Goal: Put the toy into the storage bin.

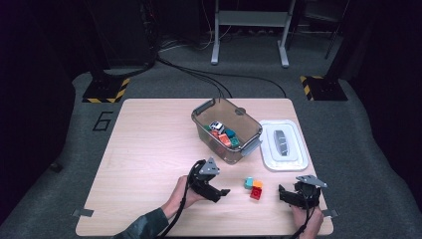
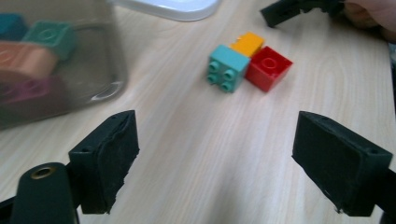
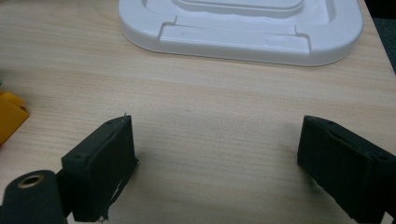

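Three joined bricks lie on the wooden table (image 1: 149, 149): a teal brick (image 1: 248, 182), an orange brick (image 1: 258, 184) and a red brick (image 1: 256, 193). My left gripper (image 1: 225, 192) rests just left of them, open, its tips pointing at them. In the left gripper view the teal brick (image 2: 228, 67), orange brick (image 2: 247, 43) and red brick (image 2: 268, 67) sit ahead of the open, empty left gripper (image 2: 224, 156). My right gripper (image 1: 282, 194) stands open to the right of the bricks. The right gripper (image 3: 219, 163) has bare table between its jaws, and an orange brick (image 3: 9, 116) edge shows at left.
A clear plastic bin (image 1: 249, 124) holding several coloured bricks stands behind the left gripper, its wall (image 2: 93, 56) close at the left. The white lid (image 1: 297, 154) lies right of the bin, beyond the right gripper, and spans the top of the right gripper view as the lid (image 3: 243, 28).
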Available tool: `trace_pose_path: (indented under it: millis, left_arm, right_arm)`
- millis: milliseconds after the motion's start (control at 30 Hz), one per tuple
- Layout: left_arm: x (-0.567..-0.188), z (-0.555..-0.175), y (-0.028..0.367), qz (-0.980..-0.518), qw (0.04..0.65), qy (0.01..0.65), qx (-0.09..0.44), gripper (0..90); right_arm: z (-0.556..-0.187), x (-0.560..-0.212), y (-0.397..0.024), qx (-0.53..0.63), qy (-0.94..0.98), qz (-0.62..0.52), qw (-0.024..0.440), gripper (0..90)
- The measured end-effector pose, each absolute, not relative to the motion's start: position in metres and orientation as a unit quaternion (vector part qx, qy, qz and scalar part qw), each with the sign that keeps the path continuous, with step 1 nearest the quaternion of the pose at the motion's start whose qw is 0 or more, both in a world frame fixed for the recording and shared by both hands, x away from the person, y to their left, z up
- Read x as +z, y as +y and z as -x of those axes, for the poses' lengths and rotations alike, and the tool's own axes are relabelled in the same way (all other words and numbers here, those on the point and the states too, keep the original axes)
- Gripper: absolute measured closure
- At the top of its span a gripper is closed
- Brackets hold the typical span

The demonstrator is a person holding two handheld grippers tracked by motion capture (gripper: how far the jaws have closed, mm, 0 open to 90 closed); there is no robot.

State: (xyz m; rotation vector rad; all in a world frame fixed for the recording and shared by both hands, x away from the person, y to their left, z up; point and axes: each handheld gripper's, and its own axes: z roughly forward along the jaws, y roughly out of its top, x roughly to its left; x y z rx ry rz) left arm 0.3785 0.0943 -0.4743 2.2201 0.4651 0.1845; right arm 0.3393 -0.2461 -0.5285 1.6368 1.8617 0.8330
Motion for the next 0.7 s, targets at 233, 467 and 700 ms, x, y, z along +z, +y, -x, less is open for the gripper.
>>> trace_pose_path:
  millis: [233,467,700]
  left_arm:
    - [-0.487,-0.377,0.059,-0.898,0.411,0.14,0.072,15.6]
    - [-0.499,-0.385,0.034,-0.903,0.41,0.117,0.055,17.6]
    - [-0.497,-0.395,0.015,-0.903,0.415,0.098,0.053,19.1]
  right_arm:
    - [-0.339,-0.528,-0.246,0.308,0.687,-0.604,0.26,10.3]
    - [-0.339,-0.528,-0.246,0.308,0.687,-0.604,0.26,10.3]
    - [-0.339,-0.528,-0.246,0.309,0.687,-0.604,0.26,10.3]
